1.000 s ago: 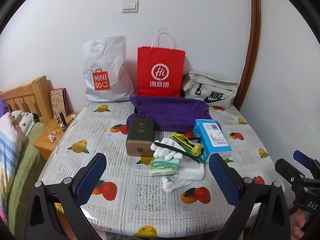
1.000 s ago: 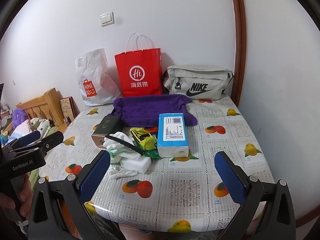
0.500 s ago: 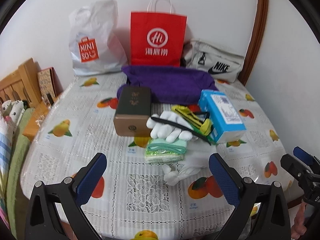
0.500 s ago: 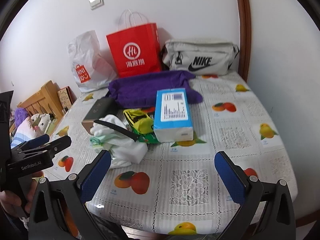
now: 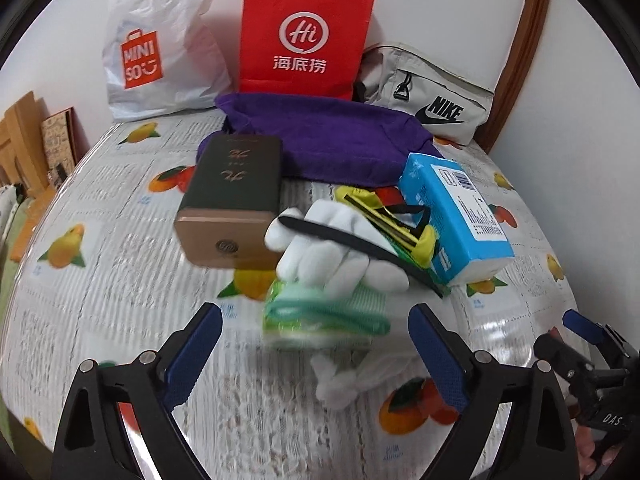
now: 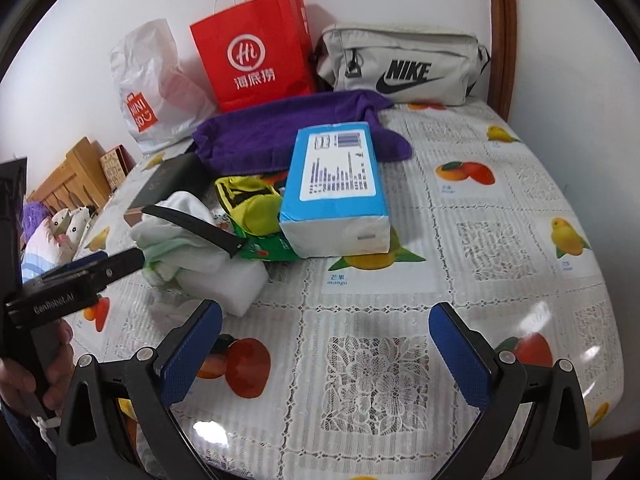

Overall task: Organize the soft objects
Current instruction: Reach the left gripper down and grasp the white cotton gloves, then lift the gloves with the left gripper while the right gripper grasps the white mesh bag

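A pile of soft things lies mid-table: white gloves (image 5: pixel 340 248) under a black strap (image 5: pixel 352 240), a green folded cloth pack (image 5: pixel 320 312), another white glove (image 5: pixel 344 376) and a white foam block (image 6: pixel 228 280). A yellow-green pouch (image 6: pixel 256 204) and a blue tissue pack (image 6: pixel 340 184) lie beside them, with a purple towel (image 5: pixel 328 140) behind. My left gripper (image 5: pixel 316 344) hovers just before the green pack; its jaws are closing, with the pack's near edge between the fingers and no pad touching. My right gripper (image 6: pixel 326 348) is open over bare tablecloth, right of the pile.
A dark box with a brown end (image 5: pixel 228 200) sits left of the gloves. A red paper bag (image 5: pixel 304 36), a white Miniso bag (image 5: pixel 160 48) and a grey Nike bag (image 6: pixel 400 64) line the wall. A bed (image 6: pixel 52 220) flanks the table's left edge.
Both grippers have sunk and moved in toward the pile, which now looks larger and closer. The left jaws have narrowed a little. Nothing on the table has moved.
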`<state>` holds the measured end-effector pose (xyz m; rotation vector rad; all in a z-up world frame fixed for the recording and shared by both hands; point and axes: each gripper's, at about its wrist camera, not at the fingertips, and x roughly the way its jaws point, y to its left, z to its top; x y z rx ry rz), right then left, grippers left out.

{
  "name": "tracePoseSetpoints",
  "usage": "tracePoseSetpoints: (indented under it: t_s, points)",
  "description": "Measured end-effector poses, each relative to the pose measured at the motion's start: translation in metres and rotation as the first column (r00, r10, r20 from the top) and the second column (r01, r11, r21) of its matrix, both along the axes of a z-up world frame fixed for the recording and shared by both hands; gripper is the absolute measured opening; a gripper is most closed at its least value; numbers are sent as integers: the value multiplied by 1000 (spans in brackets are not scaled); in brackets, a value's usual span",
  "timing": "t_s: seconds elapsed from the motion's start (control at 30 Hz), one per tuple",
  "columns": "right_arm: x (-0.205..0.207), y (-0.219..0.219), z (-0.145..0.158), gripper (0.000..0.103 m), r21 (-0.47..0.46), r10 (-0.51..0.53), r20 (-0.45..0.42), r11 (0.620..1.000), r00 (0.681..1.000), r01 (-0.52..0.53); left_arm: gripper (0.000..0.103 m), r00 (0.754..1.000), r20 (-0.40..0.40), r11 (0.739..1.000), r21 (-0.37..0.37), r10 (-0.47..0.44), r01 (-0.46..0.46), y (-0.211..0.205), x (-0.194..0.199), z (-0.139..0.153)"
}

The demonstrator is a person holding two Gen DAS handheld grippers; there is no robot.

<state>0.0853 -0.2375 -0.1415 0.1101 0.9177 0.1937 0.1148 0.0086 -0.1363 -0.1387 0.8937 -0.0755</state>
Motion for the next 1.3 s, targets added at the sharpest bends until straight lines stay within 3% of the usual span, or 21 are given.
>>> tracePoseSetpoints:
  t_s: [0.17, 0.23, 0.4, 0.6, 0.67, 0.97, 1.3]
  points:
    - [14, -1, -13, 103, 2, -8, -35, 1000, 999, 8, 92, 1000, 0, 999, -18, -30, 30, -4, 22, -3]
    - [20, 0, -18, 103, 4, -11, -49, 1000, 999, 11, 85, 999, -15, 999, -18, -36, 36, -6, 32, -8]
    - [31, 5, -29, 102, -3, 0, -82, 1000, 997, -1, 57, 997, -45, 997, -48, -59, 57, -6, 43, -23]
    - [39, 15, -34, 102, 5, 34, -84, 999, 996, -33, 22, 992, -20, 990, -66, -126, 124, -7, 40, -21]
    - [41, 20, -32, 102, 9, 46, -73, 999, 996, -46, 16, 991, -6, 990, -54, -133, 133, -7, 35, -16]
    - [34, 47, -22, 102, 30, 104, -50, 994, 993, -103, 14, 994, 42, 992, -64, -105, 107, 22, 7, 6]
    - [26, 81, -7, 102, 34, 186, -1, 982, 983, -186, 14, 998, 62, 999, -35, 16, -14, 76, -22, 14]
